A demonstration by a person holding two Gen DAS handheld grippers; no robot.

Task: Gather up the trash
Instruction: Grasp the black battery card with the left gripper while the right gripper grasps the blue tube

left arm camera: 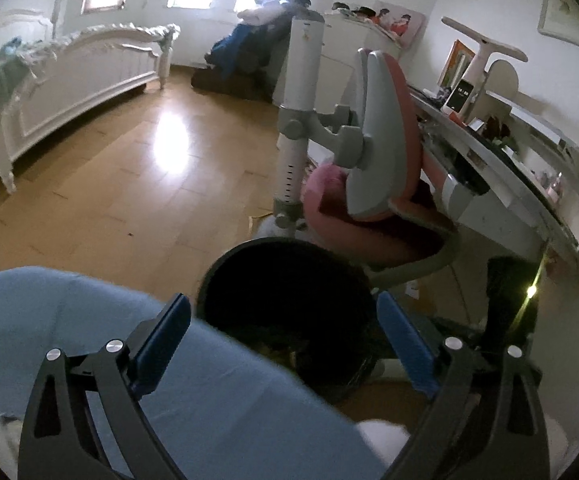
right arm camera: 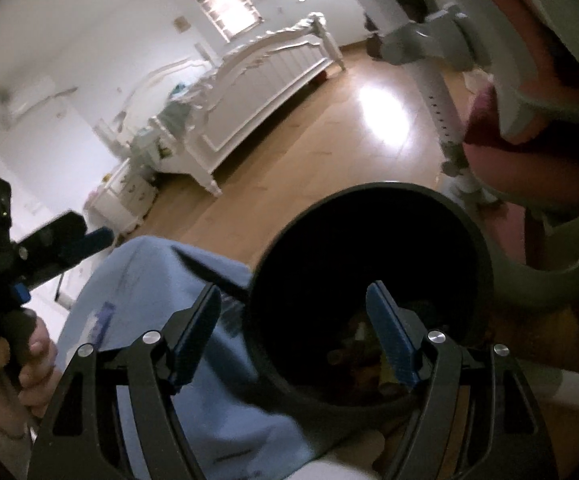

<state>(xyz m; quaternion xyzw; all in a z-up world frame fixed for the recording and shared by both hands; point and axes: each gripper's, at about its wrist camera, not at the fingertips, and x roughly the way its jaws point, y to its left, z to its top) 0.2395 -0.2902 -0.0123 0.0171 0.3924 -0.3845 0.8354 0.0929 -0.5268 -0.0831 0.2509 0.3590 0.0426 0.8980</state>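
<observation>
A round black trash bin (left arm camera: 281, 292) stands on the wood floor beside the pink chair; it also shows in the right wrist view (right arm camera: 369, 264). Brownish scraps of trash (right arm camera: 365, 356) lie at its bottom. My left gripper (left arm camera: 285, 320) is open and empty, hovering above the bin and my light blue trouser leg (left arm camera: 209, 392). My right gripper (right arm camera: 295, 312) is open and empty over the bin's mouth. The left gripper (right arm camera: 89, 240), held in a hand, appears at the left of the right wrist view.
A pink and grey desk chair (left arm camera: 373, 168) stands right behind the bin. A white desk (left arm camera: 509, 184) with clutter runs along the right. A white bed (left arm camera: 73, 80) stands at far left across the wood floor (left arm camera: 129, 184). A pile of blue bags (left arm camera: 249, 52) lies by the far wall.
</observation>
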